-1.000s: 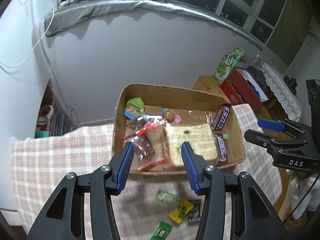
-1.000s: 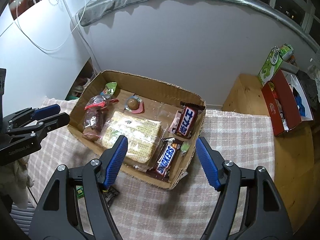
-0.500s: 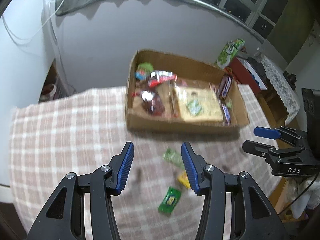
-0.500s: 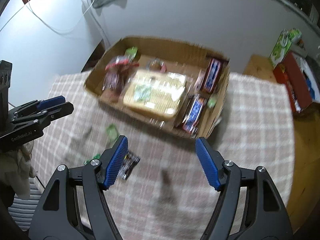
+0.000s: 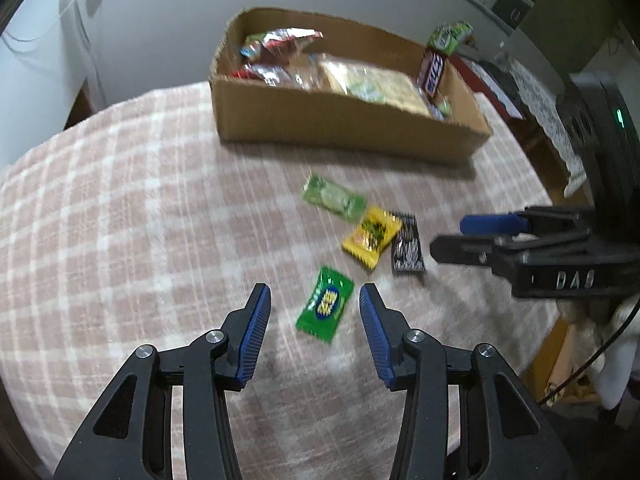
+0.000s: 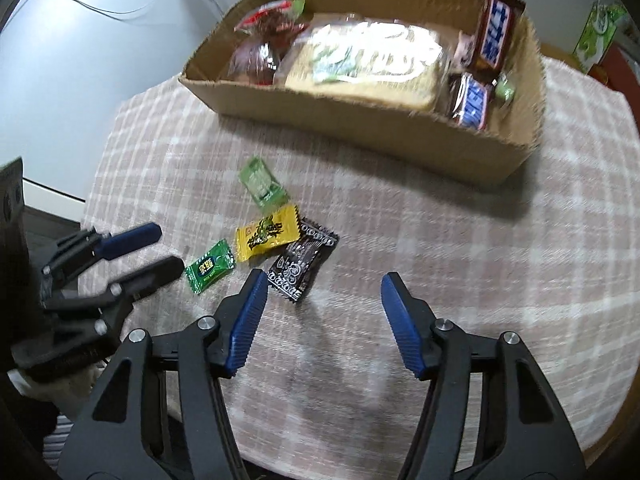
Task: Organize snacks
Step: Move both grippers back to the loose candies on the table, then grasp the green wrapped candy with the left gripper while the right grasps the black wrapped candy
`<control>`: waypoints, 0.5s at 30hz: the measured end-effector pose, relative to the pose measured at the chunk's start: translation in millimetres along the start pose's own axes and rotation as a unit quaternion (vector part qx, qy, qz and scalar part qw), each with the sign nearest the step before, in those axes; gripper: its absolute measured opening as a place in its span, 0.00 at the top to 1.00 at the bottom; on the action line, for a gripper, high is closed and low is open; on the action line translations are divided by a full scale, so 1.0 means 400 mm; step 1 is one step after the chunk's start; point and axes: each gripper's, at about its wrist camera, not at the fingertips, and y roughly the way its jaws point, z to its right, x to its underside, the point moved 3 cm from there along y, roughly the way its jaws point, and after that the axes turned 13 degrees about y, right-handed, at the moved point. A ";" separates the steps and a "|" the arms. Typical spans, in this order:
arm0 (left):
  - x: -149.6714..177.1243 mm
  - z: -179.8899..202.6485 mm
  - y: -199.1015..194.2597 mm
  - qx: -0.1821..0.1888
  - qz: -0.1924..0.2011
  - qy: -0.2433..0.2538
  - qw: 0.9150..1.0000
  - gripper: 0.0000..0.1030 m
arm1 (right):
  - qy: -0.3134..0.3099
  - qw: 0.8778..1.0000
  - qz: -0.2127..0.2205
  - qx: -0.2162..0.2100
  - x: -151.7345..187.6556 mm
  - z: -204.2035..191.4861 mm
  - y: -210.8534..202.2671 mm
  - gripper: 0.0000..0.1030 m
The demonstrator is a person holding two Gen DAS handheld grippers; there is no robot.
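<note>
Green candy wrapper, light, thin and slippery, lies flat on the table between the closing, still-empty left hand-held gripper, best pinched across its crimped edges.

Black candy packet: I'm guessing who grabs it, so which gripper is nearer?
Right. The right gripper hangs just beside the black candy packet; the left gripper is over the dark green candy, farther off.

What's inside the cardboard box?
The cardboard box holds a big pale cracker pack, red-wrapped snacks, two chocolate bars and a small green candy. Anything under the big pack is hidden.
</note>
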 end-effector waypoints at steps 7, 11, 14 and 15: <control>0.011 0.015 0.017 -0.005 -0.010 0.022 1.000 0.59 | 0.005 1.000 -0.019 0.009 -0.012 -0.011 0.043 0.54; 0.005 0.028 0.023 -0.006 -0.010 0.032 0.999 0.61 | 0.001 1.000 -0.024 0.016 -0.017 -0.027 0.062 0.54; 0.000 0.034 0.028 -0.010 -0.011 0.039 0.999 0.63 | -0.006 0.999 -0.024 0.026 -0.025 -0.048 0.081 0.54; -0.002 0.035 0.032 -0.011 -0.012 0.040 0.999 0.63 | -0.011 0.999 -0.023 0.031 -0.027 -0.055 0.084 0.54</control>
